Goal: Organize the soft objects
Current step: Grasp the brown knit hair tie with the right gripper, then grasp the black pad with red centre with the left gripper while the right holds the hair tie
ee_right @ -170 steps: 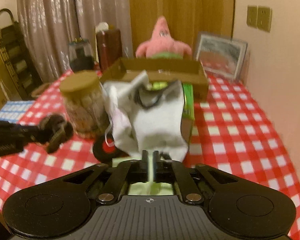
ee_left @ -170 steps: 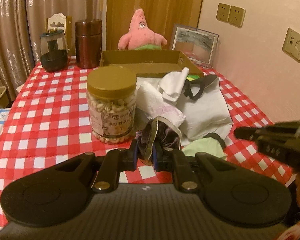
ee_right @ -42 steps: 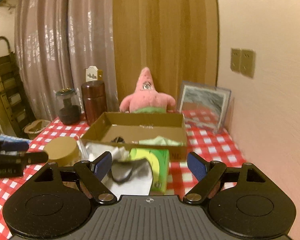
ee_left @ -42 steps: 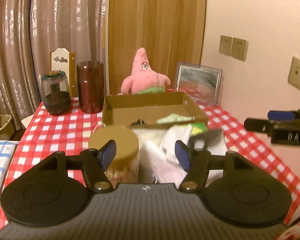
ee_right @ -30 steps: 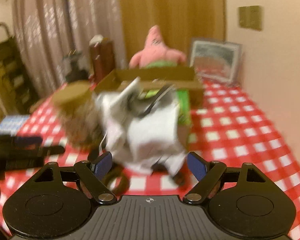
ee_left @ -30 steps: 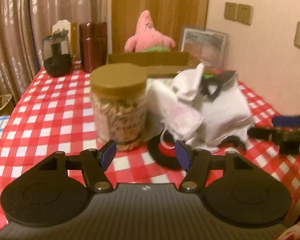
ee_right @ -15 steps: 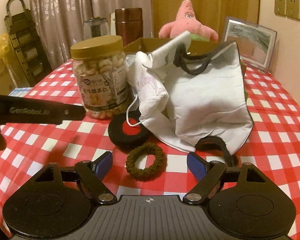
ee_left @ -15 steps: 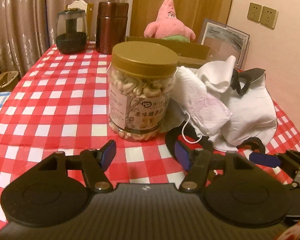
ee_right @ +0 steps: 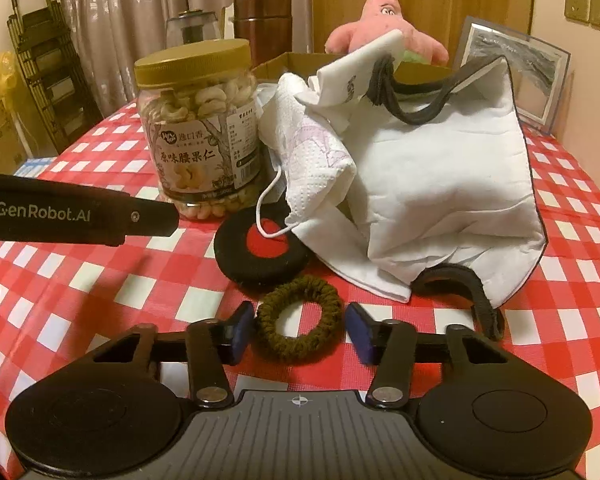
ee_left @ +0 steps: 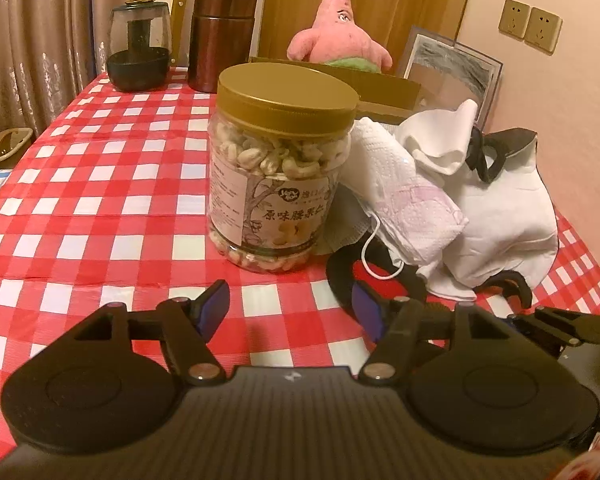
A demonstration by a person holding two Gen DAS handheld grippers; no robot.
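So the right gripper [ee_right: 299,330] has its jaws half-narrowed around the brown hair tie [ee_right: 297,317]. They've just been closing in, and the ring sits flat on the table [ee_right: 556,344] right between the two blue pads [ee_right: 360,330]. The left pad looks to be right at the tie's edge and the right one still shows a sliver of gap, so it isn't actually gripped yet.

That tie looks like fuzzy knit elastic: basically weightless, squishy, and not slippery at all. It'll probably collapse from a ring into a flat oval once squeezed, so pinching straight across both sides should work, or just one side of the loop. Nothing to break either way.

Just behind it is a black foam ring [ee_right: 262,250], also soft, with a face mask's ear loop [ee_right: 268,216] draped over it. Past that is the floppy white cloth bag [ee_right: 448,196] with dark straps, slumped against a tissue-like wad [ee_right: 312,160]; it'll sag wherever it's lifted, so a strap seems the best handle. The cashew jar [ee_right: 200,128] is the only hard, heavy thing nearby.

The left gripper [ee_left: 290,310] hangs with jaws wide and nothing in them, low over the checked cloth in front of the jar. The cardboard box [ee_left: 384,94] at the back looks like where the stuff is going.
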